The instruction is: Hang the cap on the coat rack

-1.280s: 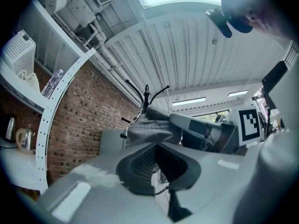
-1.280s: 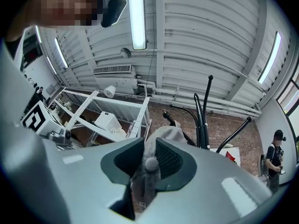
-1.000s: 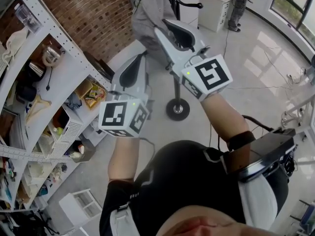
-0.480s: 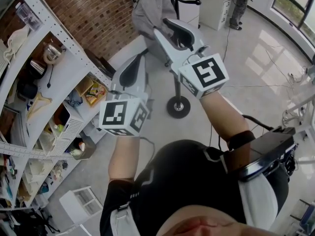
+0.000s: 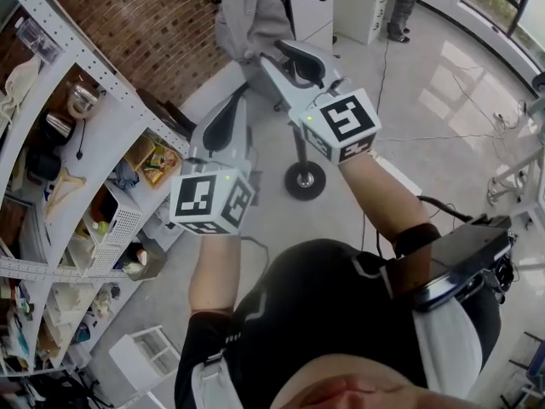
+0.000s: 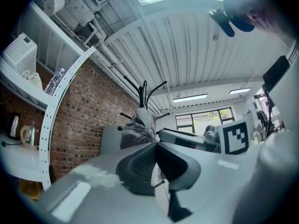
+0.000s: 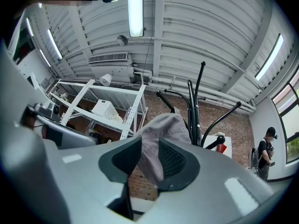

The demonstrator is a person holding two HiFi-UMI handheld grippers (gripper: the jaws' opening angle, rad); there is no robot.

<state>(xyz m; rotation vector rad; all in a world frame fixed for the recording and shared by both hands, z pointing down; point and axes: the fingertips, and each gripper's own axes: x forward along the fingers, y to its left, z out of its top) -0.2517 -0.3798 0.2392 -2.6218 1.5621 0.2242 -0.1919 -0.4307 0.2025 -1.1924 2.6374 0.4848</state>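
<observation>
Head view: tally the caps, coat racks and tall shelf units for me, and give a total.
grey cap: 1
coat rack: 1
tall shelf unit: 1
Total: 3

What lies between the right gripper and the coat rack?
The grey cap, on the coat rack, shows between the jaws of the right gripper, which have just been opening; right gripper view.

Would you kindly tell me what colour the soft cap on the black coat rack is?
Plain light grey; the cap shows best in the right gripper view.
</observation>
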